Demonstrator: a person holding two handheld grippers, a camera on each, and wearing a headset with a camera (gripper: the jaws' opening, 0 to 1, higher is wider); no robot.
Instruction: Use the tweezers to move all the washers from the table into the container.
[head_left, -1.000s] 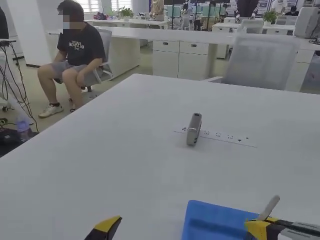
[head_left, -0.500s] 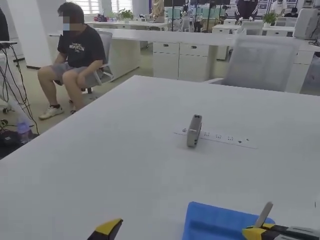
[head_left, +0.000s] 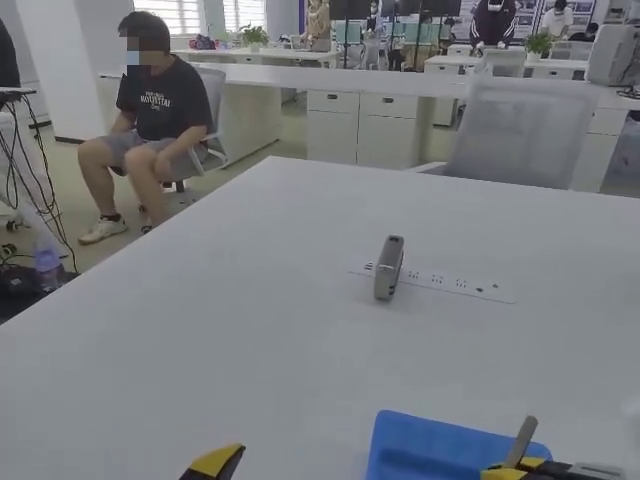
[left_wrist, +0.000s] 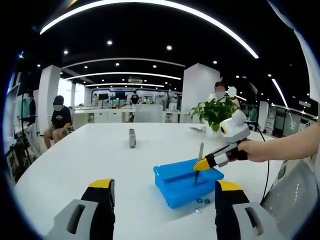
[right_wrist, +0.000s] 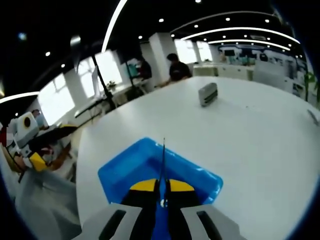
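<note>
A blue container (head_left: 440, 445) sits on the white table (head_left: 250, 330) near the front edge. My right gripper (head_left: 512, 470) is shut on slim metal tweezers (head_left: 522, 443) that stick up above its yellow tips. In the left gripper view a hand holds that gripper (left_wrist: 202, 163) over the container (left_wrist: 175, 185), tweezers (left_wrist: 200, 155) pointing down into it. Small washers (left_wrist: 200, 201) lie on the table just in front of the container. My left gripper (left_wrist: 162, 195) is open and holds nothing. In the right gripper view the tweezers (right_wrist: 163, 157) reach over the container (right_wrist: 125, 172). Whether they hold a washer I cannot tell.
A small grey device (head_left: 388, 267) stands mid-table beside a flush socket strip (head_left: 450, 281). A person (head_left: 150, 110) sits on a chair at the far left. An office chair (head_left: 520, 125) stands behind the table. A potted plant (left_wrist: 215, 112) stands at the table's right.
The view has tipped slightly, shifting the scene down. The right gripper with the tweezers has sunk lower and a little left over the container. The left gripper has barely moved.
</note>
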